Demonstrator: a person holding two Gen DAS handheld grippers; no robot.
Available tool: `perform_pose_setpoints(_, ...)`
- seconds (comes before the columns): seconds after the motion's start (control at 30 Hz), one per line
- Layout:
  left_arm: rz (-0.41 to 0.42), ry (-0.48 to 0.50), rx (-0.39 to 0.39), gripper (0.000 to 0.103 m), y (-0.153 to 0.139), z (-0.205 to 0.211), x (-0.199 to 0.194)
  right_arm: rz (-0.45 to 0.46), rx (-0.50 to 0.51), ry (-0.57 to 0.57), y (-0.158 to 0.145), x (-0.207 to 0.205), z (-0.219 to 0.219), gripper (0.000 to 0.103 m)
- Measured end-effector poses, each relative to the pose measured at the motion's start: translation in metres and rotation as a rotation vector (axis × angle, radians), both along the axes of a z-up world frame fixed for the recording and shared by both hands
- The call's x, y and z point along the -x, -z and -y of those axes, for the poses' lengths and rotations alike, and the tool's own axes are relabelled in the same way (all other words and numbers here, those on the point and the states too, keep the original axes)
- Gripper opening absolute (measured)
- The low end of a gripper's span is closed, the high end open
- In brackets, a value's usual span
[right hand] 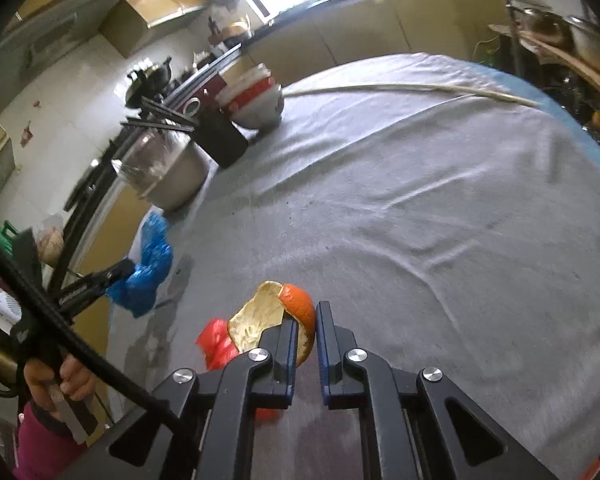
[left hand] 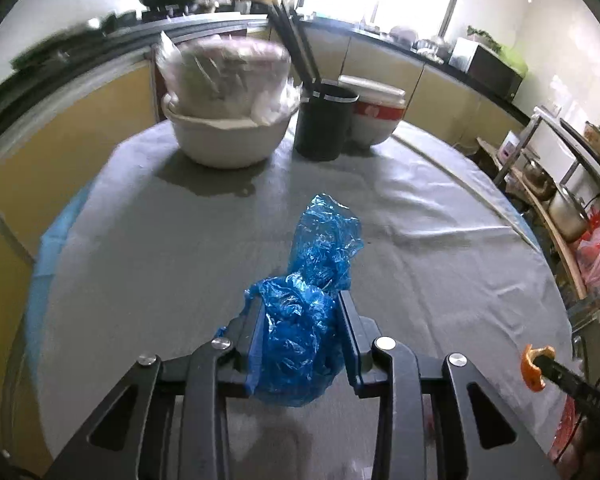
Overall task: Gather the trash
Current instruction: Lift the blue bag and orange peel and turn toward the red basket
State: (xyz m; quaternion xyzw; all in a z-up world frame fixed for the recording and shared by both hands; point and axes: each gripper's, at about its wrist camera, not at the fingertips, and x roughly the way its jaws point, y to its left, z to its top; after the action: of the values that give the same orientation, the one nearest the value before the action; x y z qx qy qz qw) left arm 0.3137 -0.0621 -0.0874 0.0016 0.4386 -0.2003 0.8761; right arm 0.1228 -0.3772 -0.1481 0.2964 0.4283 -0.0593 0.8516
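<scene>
Grey cloth covers the round desk point(left hand: 160, 240) in a kitchen. Crumpled blue plastic point(left hand: 300, 320) sits clamped between the jaws of the left gripper point(left hand: 300, 322), bulging up past the fingertips and hanging below them, raised above the cloth. An orange peel point(right hand: 296, 320) is pinched in the narrow jaws of the right gripper point(right hand: 306, 320), curling out leftward. Red plastic point(right hand: 216, 344) lies beneath it. Bowls point(left hand: 228, 136) and a dark cup point(left hand: 324, 124) stand at the far edge.
</scene>
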Motion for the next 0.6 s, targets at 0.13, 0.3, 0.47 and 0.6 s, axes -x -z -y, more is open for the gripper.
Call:
perform_pose_setpoints(0.13, 0.064, 0.013, -0.004, 0.035, -0.025, -0.015, 0.054, 0.027, -0.01, 0.028, -0.013, 0.04, 0.001, 0.009)
perform_pose_setpoints(0.3, 0.123, 0.041, 0.041, 0.035, -0.047, -0.035, 0.129, 0.058, -0.026, 0.055, -0.022, 0.087, -0.003, 0.009)
perform_pose_setpoints(0.47, 0.081, 0.046, 0.103, 0.035, -0.042, -0.041, 0.171, 0.057, -0.036, 0.053, -0.023, 0.103, -0.005, 0.009)
perform_pose_setpoints(0.6, 0.059, 0.075, 0.125, 0.035, -0.035, -0.034, 0.199, 0.059, -0.041, 0.048, -0.026, 0.109, -0.006, 0.009)
